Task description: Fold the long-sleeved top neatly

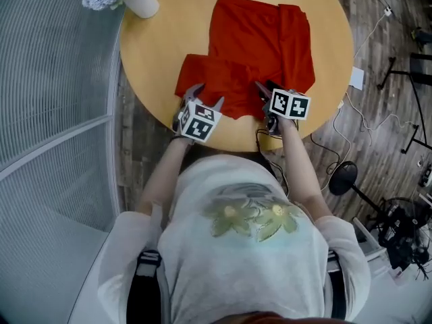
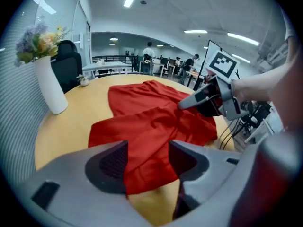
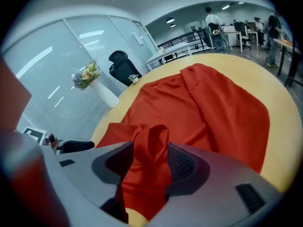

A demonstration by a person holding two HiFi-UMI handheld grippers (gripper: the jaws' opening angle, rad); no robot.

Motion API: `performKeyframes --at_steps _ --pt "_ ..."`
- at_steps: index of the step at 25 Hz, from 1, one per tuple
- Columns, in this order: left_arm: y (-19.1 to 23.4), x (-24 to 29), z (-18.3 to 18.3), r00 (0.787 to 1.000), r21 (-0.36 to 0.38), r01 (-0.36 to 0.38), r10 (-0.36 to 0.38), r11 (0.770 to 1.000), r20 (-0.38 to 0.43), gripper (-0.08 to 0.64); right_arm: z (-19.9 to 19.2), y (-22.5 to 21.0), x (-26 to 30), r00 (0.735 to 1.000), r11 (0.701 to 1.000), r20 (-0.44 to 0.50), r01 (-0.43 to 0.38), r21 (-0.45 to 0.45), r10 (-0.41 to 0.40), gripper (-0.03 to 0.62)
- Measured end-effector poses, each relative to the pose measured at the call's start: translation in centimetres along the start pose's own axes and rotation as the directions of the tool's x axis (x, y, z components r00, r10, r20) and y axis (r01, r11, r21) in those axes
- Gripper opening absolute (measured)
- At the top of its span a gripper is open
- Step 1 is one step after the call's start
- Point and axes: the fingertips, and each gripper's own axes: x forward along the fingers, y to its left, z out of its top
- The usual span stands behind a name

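Observation:
The red long-sleeved top [image 1: 256,46] lies partly folded on the round wooden table [image 1: 162,39], with a sleeve part reaching toward the near edge. My left gripper [image 1: 204,96] hovers over the near left hem. Its jaws stand wide, and in the left gripper view [image 2: 149,162] the cloth edge [image 2: 147,122] lies under the gap, untouched by the pads. My right gripper [image 1: 266,92] is at the near right hem. In the right gripper view [image 3: 149,162] a puckered fold of the top [image 3: 149,145] stands loosely between its spread jaws.
A white vase of flowers [image 1: 142,2] stands at the table's far left edge. A mesh railing [image 1: 54,113] runs along the left. Cables [image 1: 358,106] and stands [image 1: 405,248] lie on the wood floor at the right. Desks and people are far behind.

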Motion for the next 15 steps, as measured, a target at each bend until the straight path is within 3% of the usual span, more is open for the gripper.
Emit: performKeyframes --at_steps 3,4,5,8,11,15 --pt "2.9 -0.9 -2.4 0.996 -0.029 -0.083 0.081 0.996 -0.045 0.25 -0.1 -0.1 2.1 0.999 1.0 -0.048 0.018 -0.023 -0.019 0.195" --pt "3.8 -1.1 -3.0 0.992 -0.025 -0.11 0.109 0.994 -0.06 0.25 0.6 0.3 2.1 0.999 0.999 -0.042 0.013 -0.042 -0.015 0.082" --pt "4.8 -1.4 -3.5 0.988 -0.019 -0.139 0.138 0.99 -0.071 0.25 1.7 1.0 1.6 1.0 0.997 -0.022 0.003 -0.078 -0.005 0.035" --pt "7.3 -2.2 -4.6 0.976 -0.012 -0.211 0.21 0.977 -0.066 0.25 6.8 3.3 -1.2 0.997 0.974 0.079 0.0 -0.227 0.019 0.034" --pt "7.2 -2.3 -4.9 0.979 0.007 -0.196 0.196 0.981 -0.058 0.25 13.2 5.5 -5.5 0.973 0.937 0.225 0.035 -0.347 0.047 0.034" --pt "4.2 -0.7 -4.3 0.993 0.024 -0.095 0.096 0.995 -0.061 0.25 19.3 7.9 -9.4 0.937 0.888 0.331 0.06 -0.456 0.107 0.034"
